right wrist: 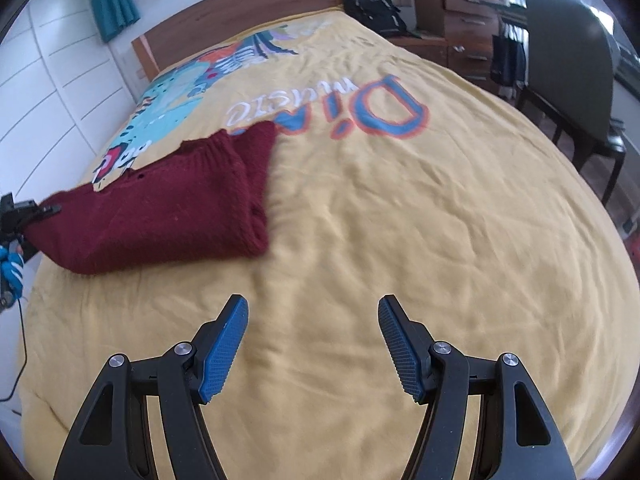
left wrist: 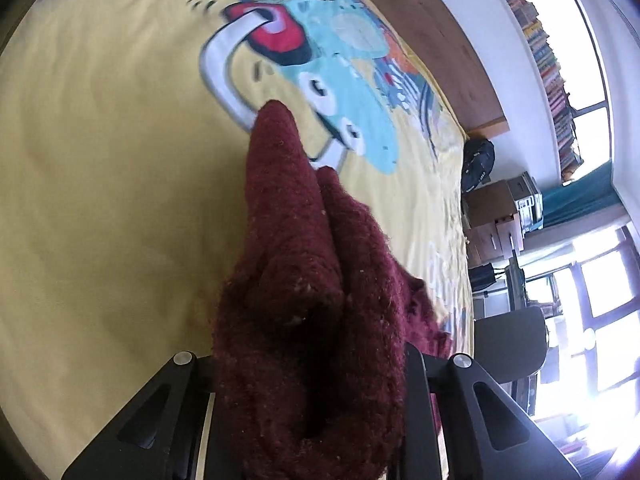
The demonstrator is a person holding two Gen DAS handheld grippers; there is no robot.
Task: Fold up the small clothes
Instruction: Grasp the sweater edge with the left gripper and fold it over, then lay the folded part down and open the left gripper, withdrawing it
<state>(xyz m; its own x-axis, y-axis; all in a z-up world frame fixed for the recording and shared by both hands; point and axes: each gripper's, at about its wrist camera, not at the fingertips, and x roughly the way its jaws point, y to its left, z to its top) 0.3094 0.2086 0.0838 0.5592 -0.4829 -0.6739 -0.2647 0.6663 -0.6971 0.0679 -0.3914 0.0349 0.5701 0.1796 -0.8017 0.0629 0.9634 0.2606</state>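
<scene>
A dark red knitted sweater (right wrist: 160, 208) lies partly folded on the yellow bedspread (right wrist: 400, 220), left of centre in the right wrist view. My left gripper (left wrist: 310, 368) is shut on one end of the sweater (left wrist: 304, 280); the cloth fills the jaws and hides the fingertips. The same gripper shows at the far left of the right wrist view (right wrist: 28, 216), holding the sweater's left edge slightly raised. My right gripper (right wrist: 313, 344) is open and empty, above bare bedspread in front of the sweater; its blue pads (right wrist: 224, 352) are wide apart.
The bedspread has a large cartoon print (left wrist: 320, 68) and lettering (right wrist: 340, 112). A wooden headboard (right wrist: 240, 12), a black backpack (right wrist: 374, 4), wooden drawers (right wrist: 468, 24) and a dark chair (right wrist: 572, 72) stand around the bed. White wardrobes (right wrist: 52, 92) line the left side.
</scene>
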